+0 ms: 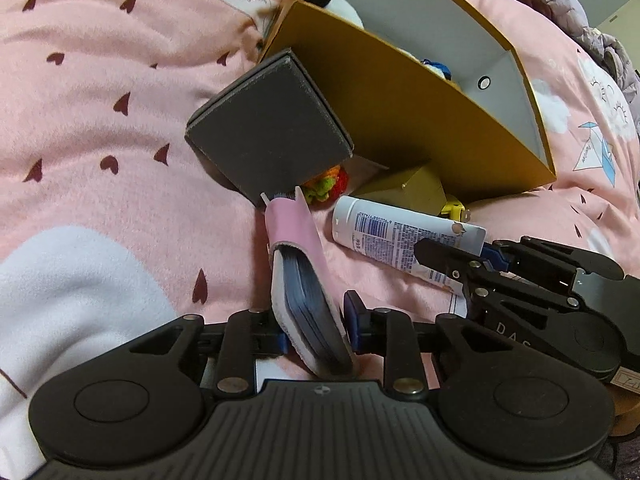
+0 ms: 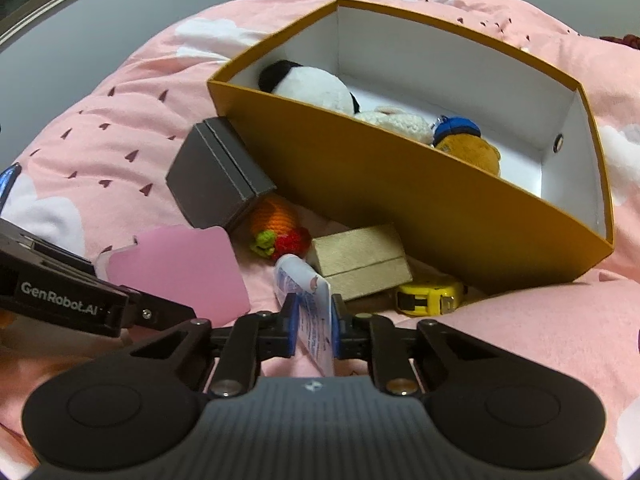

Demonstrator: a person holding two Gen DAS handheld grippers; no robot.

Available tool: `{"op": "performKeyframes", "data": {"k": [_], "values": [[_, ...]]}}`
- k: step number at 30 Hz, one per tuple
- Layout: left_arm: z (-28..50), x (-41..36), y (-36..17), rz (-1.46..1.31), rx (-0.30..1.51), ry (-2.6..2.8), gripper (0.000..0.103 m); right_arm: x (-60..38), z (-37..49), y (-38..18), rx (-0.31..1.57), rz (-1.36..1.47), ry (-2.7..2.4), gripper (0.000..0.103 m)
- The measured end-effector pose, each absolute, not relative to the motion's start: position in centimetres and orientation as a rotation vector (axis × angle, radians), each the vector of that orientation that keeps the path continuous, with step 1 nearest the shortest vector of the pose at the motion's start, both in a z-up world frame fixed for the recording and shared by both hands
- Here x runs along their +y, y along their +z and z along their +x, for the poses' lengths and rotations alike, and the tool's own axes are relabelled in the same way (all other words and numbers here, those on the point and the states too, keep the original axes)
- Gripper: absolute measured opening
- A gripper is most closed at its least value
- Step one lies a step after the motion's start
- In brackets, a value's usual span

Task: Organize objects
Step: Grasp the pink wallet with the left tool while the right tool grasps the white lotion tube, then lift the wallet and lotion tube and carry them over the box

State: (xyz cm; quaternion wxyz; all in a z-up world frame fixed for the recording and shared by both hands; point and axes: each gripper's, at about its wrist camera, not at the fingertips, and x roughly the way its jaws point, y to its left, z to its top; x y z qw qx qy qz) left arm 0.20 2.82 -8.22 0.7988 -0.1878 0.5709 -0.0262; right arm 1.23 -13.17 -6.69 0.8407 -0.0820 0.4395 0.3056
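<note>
My left gripper (image 1: 318,330) is shut on a pink-covered notepad (image 1: 298,272), held on edge over the bedspread; its pink cover also shows in the right wrist view (image 2: 180,272). My right gripper (image 2: 314,330) is shut on the flat end of a white tube (image 2: 306,300), which also shows in the left wrist view (image 1: 400,236). An orange box (image 2: 400,196) stands tilted ahead, holding a black-and-white plush (image 2: 308,86), a cream plush (image 2: 396,120) and an orange plush with a blue cap (image 2: 464,140).
In front of the box lie a dark grey box (image 2: 216,176), an orange and red crochet toy (image 2: 280,228), a small gold box (image 2: 360,260) and a yellow tape measure (image 2: 430,298). A pink bedspread (image 1: 100,140) lies under everything.
</note>
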Motion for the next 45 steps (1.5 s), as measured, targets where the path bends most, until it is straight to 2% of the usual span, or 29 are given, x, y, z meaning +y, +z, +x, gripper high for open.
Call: {"op": "performKeyframes", "data": {"k": [11, 27, 36, 45], "values": [[-0.2, 3.4, -6.7, -0.387, 1.163, -0.032, 0.022, -13.5, 0.4, -4.0, 0.836, -0.171, 0.659, 0.012], [0.7, 2.6, -1.6, -0.369, 1.008, -0.085, 0.021, -14.5, 0.0, 2.4, 0.645, -0.187, 0.681, 0.012], [4.1, 0.7, 2.0, -0.356, 0.866, -0.164, 0.021, -16.0, 2.1, 6.7, 0.506, -0.167, 0.613, 0.012], [10.1, -3.1, 1.4, -0.293, 0.787, -0.145, 0.021, -17.5, 8.3, 5.8, 0.519, -0.129, 0.492, 0.012]]}}
